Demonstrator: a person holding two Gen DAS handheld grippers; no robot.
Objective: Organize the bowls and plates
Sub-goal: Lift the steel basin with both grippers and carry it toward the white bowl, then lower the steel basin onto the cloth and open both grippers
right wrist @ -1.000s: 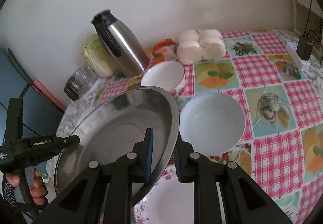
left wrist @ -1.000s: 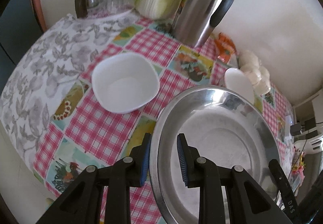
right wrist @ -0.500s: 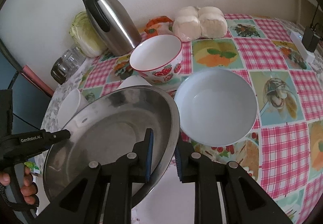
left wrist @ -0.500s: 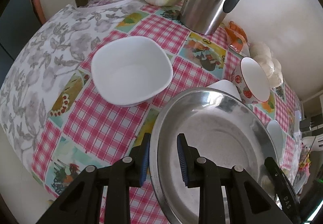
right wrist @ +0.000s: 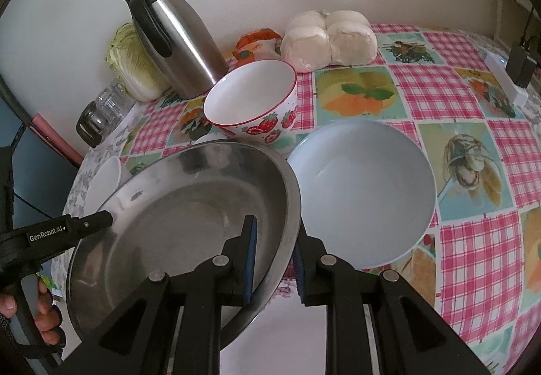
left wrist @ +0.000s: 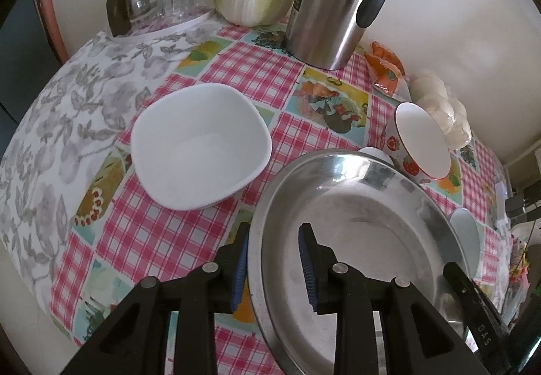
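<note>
Two grippers are pinching opposite rims of the large round stainless-steel plate [right wrist: 175, 223]: you are clamping its left edge with the left gripper [left wrist: 274, 268] and its right edge with the right gripper [right wrist: 273, 261], carrying it above the checked tablecloth [left wrist: 189, 233]. Judged step: transport. Next, you are needing a level descent onto a stack, clearing the pale blue bowl [right wrist: 361, 192] and strawberry-print bowl [right wrist: 252, 98].

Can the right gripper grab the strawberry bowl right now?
Probably not: the right gripper straddles the rim of the big steel pan, so it is busy, though the strawberry bowl sits uncovered ahead.
</note>
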